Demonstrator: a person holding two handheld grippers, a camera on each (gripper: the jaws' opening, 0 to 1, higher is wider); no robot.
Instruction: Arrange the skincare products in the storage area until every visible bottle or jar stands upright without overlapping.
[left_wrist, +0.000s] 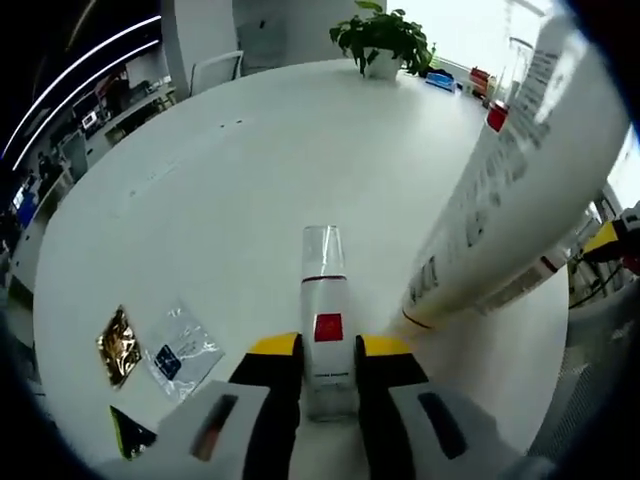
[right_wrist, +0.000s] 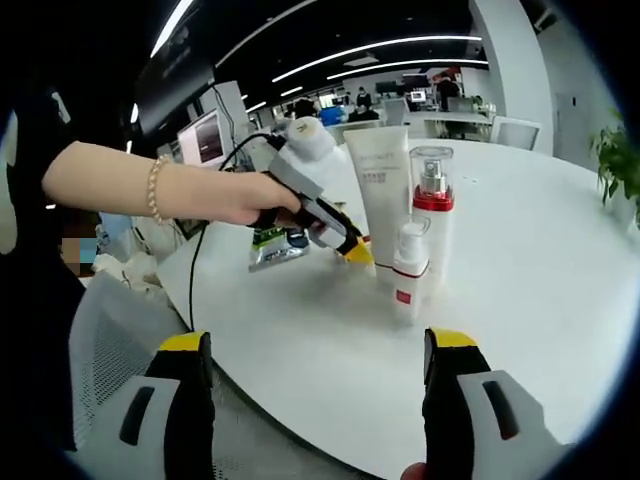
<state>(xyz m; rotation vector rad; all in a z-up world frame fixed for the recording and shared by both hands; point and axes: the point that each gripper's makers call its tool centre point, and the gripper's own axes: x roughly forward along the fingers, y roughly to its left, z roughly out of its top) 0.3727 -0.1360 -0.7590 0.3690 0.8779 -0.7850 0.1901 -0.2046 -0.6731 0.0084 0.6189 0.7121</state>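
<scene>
A small white spray bottle (left_wrist: 328, 330) with a clear cap and a red square label stands on the white table (left_wrist: 250, 150), and my left gripper (left_wrist: 328, 345) is shut on its lower body. Close on the right rises a tall white tube (left_wrist: 520, 180), with a red-collared bottle (left_wrist: 497, 117) partly hidden behind it. In the right gripper view, a person's hand holds the left gripper (right_wrist: 358, 252) beside the small bottle (right_wrist: 410, 268). The tube (right_wrist: 380, 185) and the red-collared pump bottle (right_wrist: 432, 200) stand upright just behind it. My right gripper (right_wrist: 320, 345) hangs open over the table edge, holding nothing.
Flat sachets lie on the table: a gold one (left_wrist: 118, 345), a clear one (left_wrist: 180, 350) and a black-and-yellow one (left_wrist: 130, 435). A potted plant (left_wrist: 385, 40) stands at the far edge. A white mesh chair (right_wrist: 110, 330) sits below the table edge.
</scene>
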